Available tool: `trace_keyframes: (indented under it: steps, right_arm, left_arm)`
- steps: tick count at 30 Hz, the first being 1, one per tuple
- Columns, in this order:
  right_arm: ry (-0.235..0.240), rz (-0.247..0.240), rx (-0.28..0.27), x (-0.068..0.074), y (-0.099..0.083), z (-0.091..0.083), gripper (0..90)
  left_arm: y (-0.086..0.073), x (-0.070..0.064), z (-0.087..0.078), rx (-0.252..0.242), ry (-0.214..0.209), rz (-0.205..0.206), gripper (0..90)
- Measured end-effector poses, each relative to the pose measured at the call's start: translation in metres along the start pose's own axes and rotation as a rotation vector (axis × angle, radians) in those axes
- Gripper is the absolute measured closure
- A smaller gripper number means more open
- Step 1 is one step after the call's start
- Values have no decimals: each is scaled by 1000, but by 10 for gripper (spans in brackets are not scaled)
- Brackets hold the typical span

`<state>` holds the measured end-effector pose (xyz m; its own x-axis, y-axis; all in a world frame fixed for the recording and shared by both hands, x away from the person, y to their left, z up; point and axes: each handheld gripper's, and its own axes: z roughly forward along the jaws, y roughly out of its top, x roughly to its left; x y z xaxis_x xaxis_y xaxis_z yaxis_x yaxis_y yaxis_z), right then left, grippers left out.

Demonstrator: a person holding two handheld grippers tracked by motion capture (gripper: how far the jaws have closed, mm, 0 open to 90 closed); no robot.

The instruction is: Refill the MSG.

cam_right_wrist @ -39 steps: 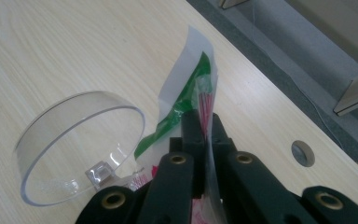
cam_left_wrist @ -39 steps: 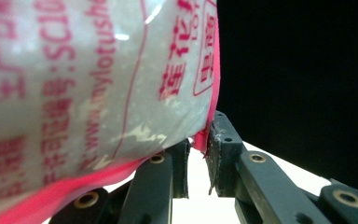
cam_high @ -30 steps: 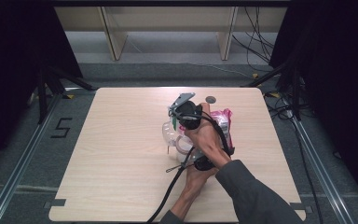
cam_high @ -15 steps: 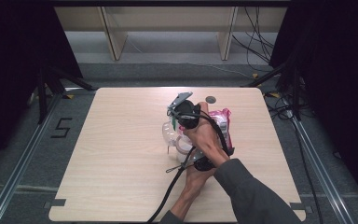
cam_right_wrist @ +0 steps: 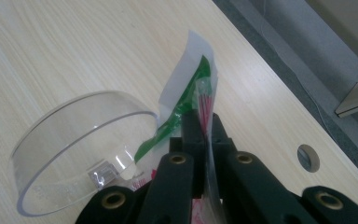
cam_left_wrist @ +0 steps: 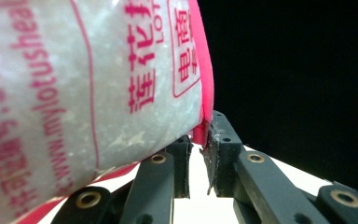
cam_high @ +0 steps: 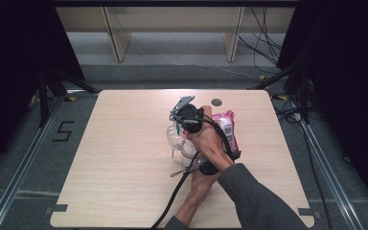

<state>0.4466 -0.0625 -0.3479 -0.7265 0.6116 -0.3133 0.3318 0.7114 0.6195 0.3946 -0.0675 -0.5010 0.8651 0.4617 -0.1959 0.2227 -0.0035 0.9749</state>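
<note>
A pink-edged bag (cam_left_wrist: 74,88) of white grains with red print stands close in the left gripper view, and my left gripper (cam_left_wrist: 200,140) is shut on its pink edge. In the high view this bag (cam_high: 226,125) lies right of centre, with my left gripper (cam_high: 231,154) at its near end. My right gripper (cam_right_wrist: 204,123) is shut on the edge of a small green, white and clear sachet (cam_right_wrist: 186,88). The sachet hangs just above the rim of a clear plastic cup (cam_right_wrist: 74,140). From above, the right gripper (cam_high: 184,117) sits over the cup (cam_high: 177,139).
The light wooden table (cam_high: 120,158) has a round cable hole (cam_high: 216,102) near its far edge, behind the grippers. Black cables trail from the grippers toward the near edge. Two forearms cross over the table's near right part.
</note>
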Motion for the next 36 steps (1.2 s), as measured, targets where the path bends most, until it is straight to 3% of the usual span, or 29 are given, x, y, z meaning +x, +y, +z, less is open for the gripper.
trace_keyframes:
  steps: [11, 12, 17, 36]
  right_arm:
    - [4, 24, -7, -5, -2, -3, 900]
    - [-1, 29, -8, -5, -2, -3, 900]
    - [2, 36, -11, -7, -2, -5, 900]
    - [7, 62, -35, -11, -5, -10, 900]
  left_arm:
    - [-1, 0, 0, 15, -9, 12, 806]
    - [-2, 1, 2, -6, -27, 14, 806]
    - [-1, 1, 3, -4, -38, 16, 806]
    - [-1, 1, 3, 16, -30, 20, 805]
